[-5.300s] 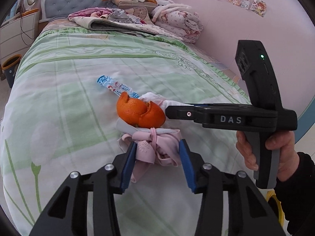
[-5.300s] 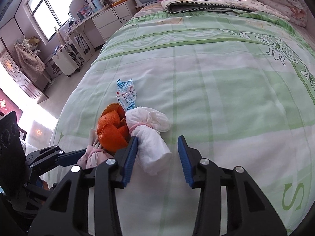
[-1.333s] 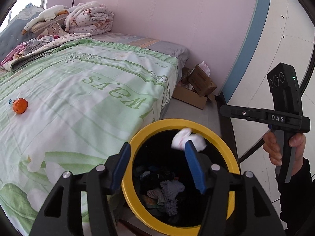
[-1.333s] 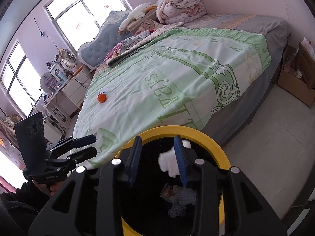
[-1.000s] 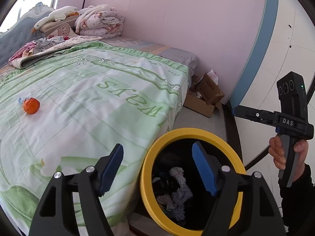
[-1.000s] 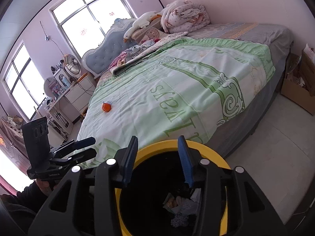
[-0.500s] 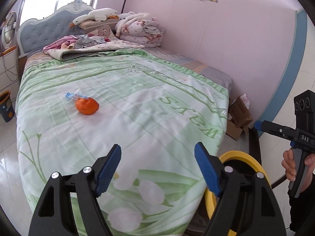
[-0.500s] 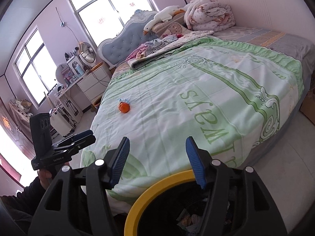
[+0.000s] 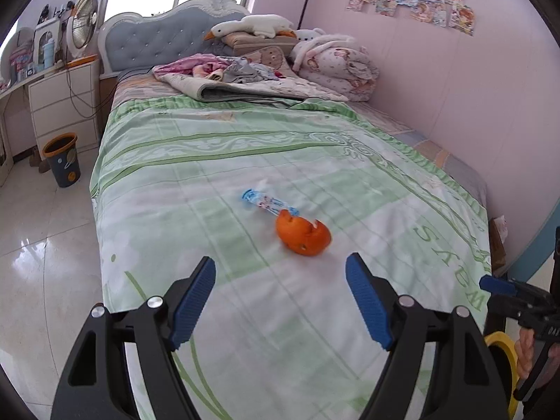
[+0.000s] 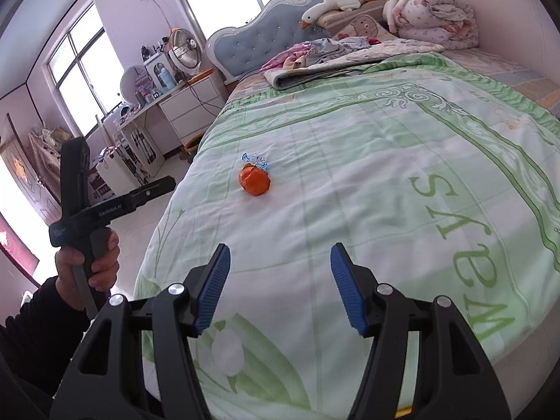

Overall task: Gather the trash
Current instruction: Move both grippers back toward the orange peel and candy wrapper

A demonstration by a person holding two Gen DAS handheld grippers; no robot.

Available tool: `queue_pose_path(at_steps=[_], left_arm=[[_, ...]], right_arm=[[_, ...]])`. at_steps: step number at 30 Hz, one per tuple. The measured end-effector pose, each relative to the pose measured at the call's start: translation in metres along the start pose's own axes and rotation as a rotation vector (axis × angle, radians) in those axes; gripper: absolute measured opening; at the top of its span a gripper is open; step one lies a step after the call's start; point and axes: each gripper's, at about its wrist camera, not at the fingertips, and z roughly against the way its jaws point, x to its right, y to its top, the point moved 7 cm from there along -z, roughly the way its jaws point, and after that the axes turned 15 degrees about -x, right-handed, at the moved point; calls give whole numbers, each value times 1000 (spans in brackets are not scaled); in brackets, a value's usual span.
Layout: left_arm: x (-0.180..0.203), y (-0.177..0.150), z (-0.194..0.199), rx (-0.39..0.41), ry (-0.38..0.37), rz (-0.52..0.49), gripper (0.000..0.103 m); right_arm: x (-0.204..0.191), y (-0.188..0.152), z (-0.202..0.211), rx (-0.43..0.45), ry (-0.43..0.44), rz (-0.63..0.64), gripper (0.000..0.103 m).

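- Orange peel [image 9: 303, 237] on the green bedspread [image 9: 196, 161], near the middle of the bed, well apart from both tools.
- Blue snack wrapper [image 9: 266, 204] touching the peel on its headboard side.
- Nothing between the peel and either claw; bare bedspread only.
- Beyond the peel, toward the headboard [image 9: 164, 42]: folded blanket [image 9: 252, 87], heaped clothes [image 9: 217, 66], goose toy [image 9: 255, 26].
- Left of the bed: white drawers [image 9: 63, 105], fan [image 9: 82, 8], small dark bin [image 9: 63, 159] on the floor, contents not visible.
- Left gripper [image 9: 280, 301] spread wide, empty, aimed at the peel.
- Right gripper [image 10: 279, 285] likewise spread, empty, farther back from the peel.
- A second ago both over the yellow-rimmed bin with tissue and rags inside; now turned to the bed, only a sliver of the yellow rim [image 9: 504, 350] showing at the lower right.
- Tissue bundles once beside the peel gone from the bedspread.
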Motion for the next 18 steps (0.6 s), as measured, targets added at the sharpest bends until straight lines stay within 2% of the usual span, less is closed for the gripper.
queue_pose_path(at_steps=[4, 7, 18], left_arm=[[-18, 24, -26, -37, 2, 49, 73], [-27, 39, -49, -82, -34, 98, 73], [-44, 77, -120, -233, -235, 322, 73]], right_arm=[[-15, 23, -39, -32, -14, 62, 57], [-23, 38, -63, -50, -19, 102, 57], [-35, 88, -135, -96, -15, 165, 57]])
